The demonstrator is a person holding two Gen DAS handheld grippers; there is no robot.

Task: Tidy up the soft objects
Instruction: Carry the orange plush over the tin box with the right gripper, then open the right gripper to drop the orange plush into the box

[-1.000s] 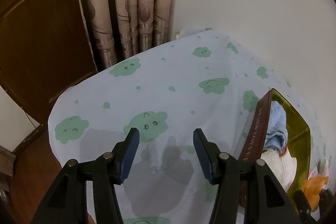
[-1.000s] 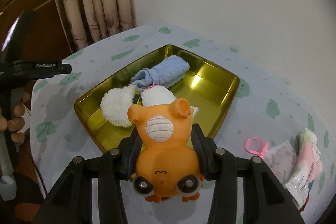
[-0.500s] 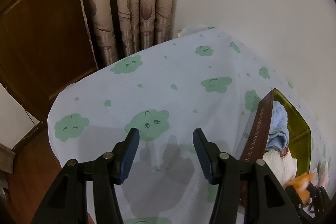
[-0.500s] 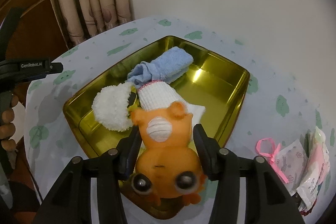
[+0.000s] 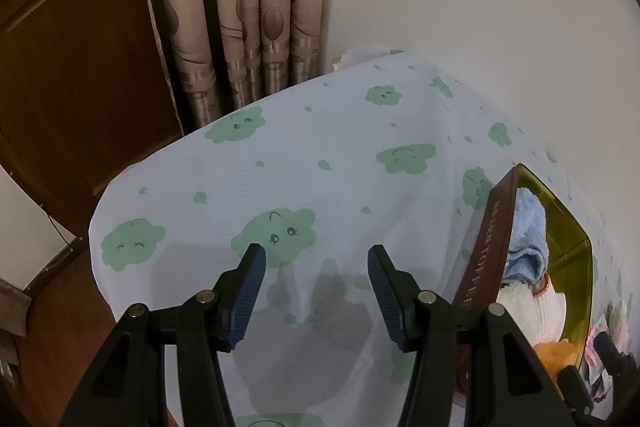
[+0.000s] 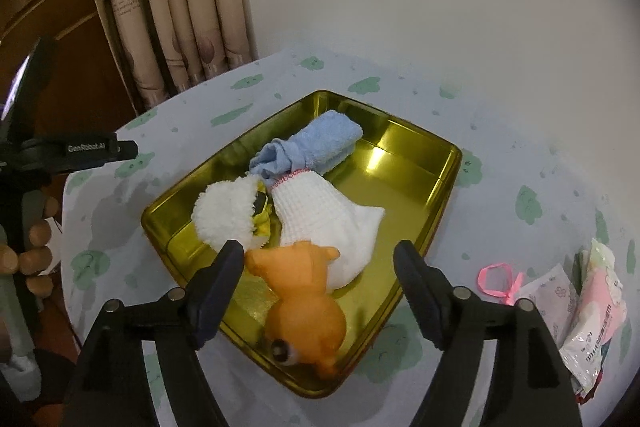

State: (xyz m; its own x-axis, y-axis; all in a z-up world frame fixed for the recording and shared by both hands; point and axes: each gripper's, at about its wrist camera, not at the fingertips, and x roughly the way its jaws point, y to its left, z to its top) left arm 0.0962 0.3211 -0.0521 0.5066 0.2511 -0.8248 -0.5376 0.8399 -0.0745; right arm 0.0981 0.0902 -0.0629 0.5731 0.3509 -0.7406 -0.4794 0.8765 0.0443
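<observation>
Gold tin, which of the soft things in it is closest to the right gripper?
The orange plush toy, lying at the tin's near end between the right gripper's open fingers. The white fluffy one, white knit one and blue towel lie farther back.

The left wrist camera looks steeply down along its black fingers at the pale tablecloth printed with green clouds [image 5: 344, 163], facing the patterned beige curtain [image 5: 256, 11]. The right wrist camera tilts down from close above the shiny gold metal tray [image 6: 436, 187]. Both views share that tray (at the left view's right edge) and the curtain.
</observation>
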